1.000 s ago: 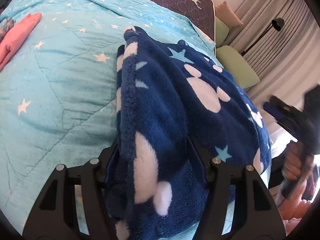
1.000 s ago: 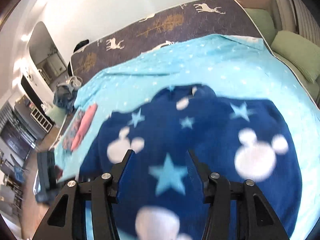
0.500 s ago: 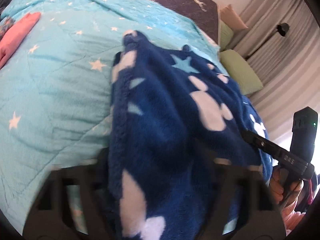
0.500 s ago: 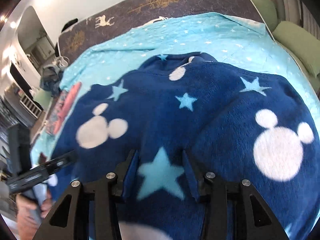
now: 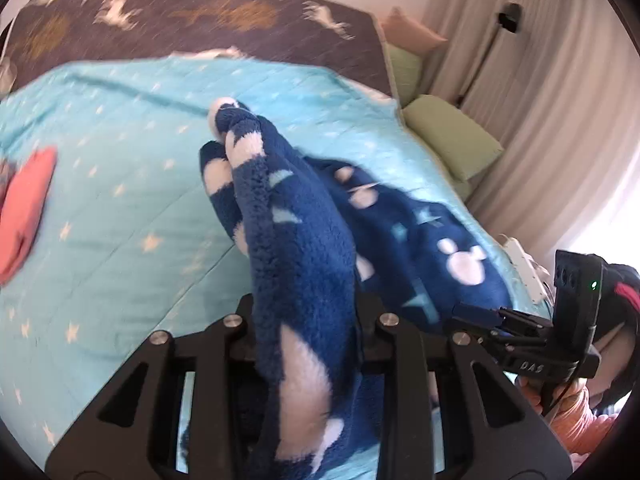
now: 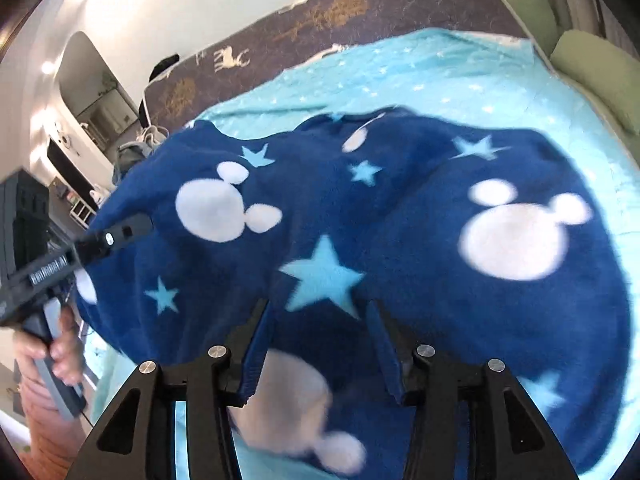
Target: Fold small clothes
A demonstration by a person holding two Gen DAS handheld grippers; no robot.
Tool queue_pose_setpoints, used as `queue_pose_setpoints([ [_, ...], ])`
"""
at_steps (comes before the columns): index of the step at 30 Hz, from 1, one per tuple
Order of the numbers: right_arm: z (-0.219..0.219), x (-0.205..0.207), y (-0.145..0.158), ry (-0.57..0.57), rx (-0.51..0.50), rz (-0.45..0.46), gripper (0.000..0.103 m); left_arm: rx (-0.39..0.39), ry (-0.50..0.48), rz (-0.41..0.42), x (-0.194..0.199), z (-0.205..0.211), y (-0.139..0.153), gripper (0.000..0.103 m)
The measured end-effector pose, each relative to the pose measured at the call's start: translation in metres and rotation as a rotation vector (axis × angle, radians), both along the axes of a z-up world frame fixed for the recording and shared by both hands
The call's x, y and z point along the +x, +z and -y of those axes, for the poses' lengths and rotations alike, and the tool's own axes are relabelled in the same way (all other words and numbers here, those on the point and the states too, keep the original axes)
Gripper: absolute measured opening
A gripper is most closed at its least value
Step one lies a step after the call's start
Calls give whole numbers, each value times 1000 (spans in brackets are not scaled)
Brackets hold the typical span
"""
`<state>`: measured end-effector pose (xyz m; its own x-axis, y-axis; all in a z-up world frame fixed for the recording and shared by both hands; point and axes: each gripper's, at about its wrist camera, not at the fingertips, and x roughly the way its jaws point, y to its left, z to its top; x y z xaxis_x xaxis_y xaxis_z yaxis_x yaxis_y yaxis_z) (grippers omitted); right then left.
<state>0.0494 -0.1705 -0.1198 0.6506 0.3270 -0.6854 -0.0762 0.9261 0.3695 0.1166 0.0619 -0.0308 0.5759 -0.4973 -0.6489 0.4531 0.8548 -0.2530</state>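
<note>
"DAS" on right gripper [image 5: 476,316]

bed: turquoise star-print quilt [image 5: 120,208] | dark deer-print mattress [image 5: 240,28] | green cushions [image 5: 452,136] | beige pleated curtains [image 5: 560,100] | white wall [image 6: 200,4]

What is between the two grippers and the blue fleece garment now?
Nothing visible. The blue fleece garment already sits between the fingers of the left gripper and the right gripper, over the turquoise quilt.

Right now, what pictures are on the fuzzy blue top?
White mouse heads and light blue stars on the fuzzy blue top, clearest from the right wrist.
</note>
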Motion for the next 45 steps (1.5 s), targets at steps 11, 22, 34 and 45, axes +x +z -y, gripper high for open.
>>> queue_pose_setpoints([
  [11,93,-50,2,-211,43,17,50,116,-239,79,-27,133,28,24],
  [22,127,-50,14,-177,128,27,50,157,-323,-94,-31,178,-47,19],
  [34,79,62,74,213,166,-7,61,39,-347,-78,-42,160,-45,19],
  [45,43,124,41,281,223,-168,36,22,-348,-33,-82,144,-9,43],
])
